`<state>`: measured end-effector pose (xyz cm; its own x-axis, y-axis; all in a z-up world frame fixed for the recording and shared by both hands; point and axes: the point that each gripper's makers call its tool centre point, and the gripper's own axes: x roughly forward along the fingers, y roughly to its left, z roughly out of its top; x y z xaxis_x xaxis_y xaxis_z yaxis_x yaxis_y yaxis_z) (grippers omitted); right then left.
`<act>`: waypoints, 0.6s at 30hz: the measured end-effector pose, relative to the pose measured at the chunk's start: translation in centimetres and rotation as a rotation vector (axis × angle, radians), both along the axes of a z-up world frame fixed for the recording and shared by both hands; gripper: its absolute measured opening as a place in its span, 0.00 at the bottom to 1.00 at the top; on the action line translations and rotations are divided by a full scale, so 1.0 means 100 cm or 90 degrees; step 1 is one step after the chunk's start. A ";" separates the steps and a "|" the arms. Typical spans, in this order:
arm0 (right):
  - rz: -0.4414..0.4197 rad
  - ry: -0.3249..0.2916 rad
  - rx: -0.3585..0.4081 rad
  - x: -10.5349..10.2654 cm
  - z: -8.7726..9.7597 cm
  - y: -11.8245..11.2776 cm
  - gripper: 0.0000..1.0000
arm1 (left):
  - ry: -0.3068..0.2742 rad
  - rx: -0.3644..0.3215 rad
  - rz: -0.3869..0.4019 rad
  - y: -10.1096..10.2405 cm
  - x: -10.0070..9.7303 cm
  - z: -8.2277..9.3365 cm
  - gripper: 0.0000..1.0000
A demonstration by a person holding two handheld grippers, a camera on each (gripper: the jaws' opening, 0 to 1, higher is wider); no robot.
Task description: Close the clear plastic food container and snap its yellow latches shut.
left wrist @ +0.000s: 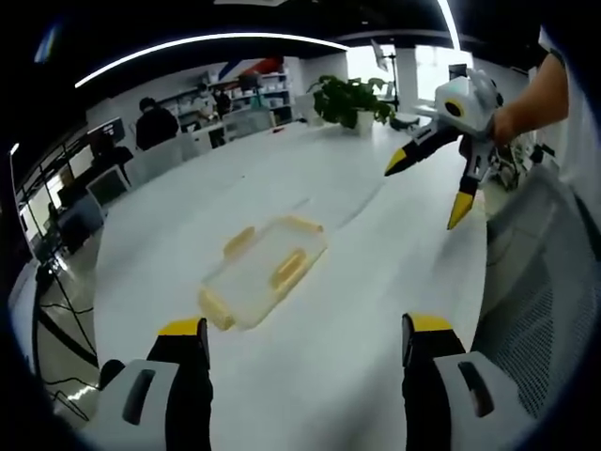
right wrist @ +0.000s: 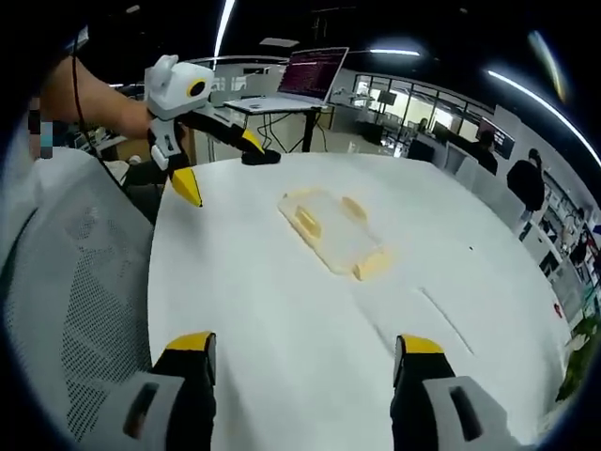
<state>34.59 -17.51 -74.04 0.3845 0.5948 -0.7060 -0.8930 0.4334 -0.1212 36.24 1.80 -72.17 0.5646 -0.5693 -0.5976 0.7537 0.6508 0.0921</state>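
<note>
A white table (left wrist: 310, 188) is seen carrying the clear container (left wrist: 263, 271), lid on, near its middle. The container is placed ahead of the left gripper (left wrist: 305, 343) and right gripper (right wrist: 305, 349), well apart from both. Both sets of jaws are held wide and empty.

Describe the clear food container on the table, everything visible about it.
The food container is a shallow, rectangular box of clear plastic with yellow latches along its sides. It lies flat on the white table, with its lid on top as far as can be told; whether the latches are snapped shut is unclear. Nothing touches it but the table. Both the left gripper and the right gripper are open and well clear of it.
</note>
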 end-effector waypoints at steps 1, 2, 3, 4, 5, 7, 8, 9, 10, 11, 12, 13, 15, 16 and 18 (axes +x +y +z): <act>0.004 -0.008 -0.009 0.003 -0.001 0.000 0.78 | 0.001 0.003 -0.001 0.002 0.002 -0.001 0.83; 0.006 -0.010 -0.011 0.005 -0.001 0.001 0.78 | 0.002 0.004 -0.001 0.003 0.003 -0.001 0.83; 0.007 -0.006 -0.010 0.007 -0.001 0.002 0.78 | 0.002 0.006 -0.002 0.004 0.004 -0.002 0.82; 0.007 -0.006 -0.009 0.008 -0.001 0.003 0.78 | 0.002 0.008 -0.001 0.005 0.005 -0.002 0.82; 0.011 -0.008 -0.010 0.010 -0.001 0.005 0.78 | 0.002 0.008 -0.001 0.006 0.006 -0.001 0.82; 0.014 -0.006 -0.012 0.012 -0.002 0.007 0.77 | 0.002 0.011 -0.001 0.009 0.009 -0.002 0.82; 0.017 -0.004 -0.011 0.013 -0.001 0.009 0.77 | 0.003 0.013 -0.002 0.010 0.010 -0.003 0.82; 0.019 -0.004 -0.012 0.014 -0.001 0.010 0.77 | 0.004 0.015 -0.003 0.012 0.011 -0.003 0.82; 0.023 -0.003 -0.014 0.016 -0.001 0.011 0.77 | 0.005 0.018 -0.003 0.013 0.013 -0.004 0.81; 0.026 -0.003 -0.016 0.016 -0.002 0.012 0.77 | 0.005 0.019 -0.003 0.015 0.013 -0.004 0.81; 0.032 -0.002 -0.018 0.018 -0.002 0.013 0.77 | 0.006 0.019 -0.002 0.016 0.015 -0.003 0.81; 0.036 0.000 -0.020 0.019 -0.002 0.014 0.77 | 0.006 0.018 0.000 0.017 0.016 -0.003 0.81; 0.046 0.001 -0.020 0.021 -0.002 0.016 0.76 | 0.008 0.018 0.001 0.019 0.018 -0.004 0.80; 0.049 0.003 -0.020 0.022 -0.002 0.017 0.76 | 0.009 0.020 0.001 0.020 0.018 -0.005 0.80; 0.053 0.006 -0.020 0.025 -0.001 0.018 0.75 | 0.011 0.021 0.000 0.021 0.019 -0.007 0.80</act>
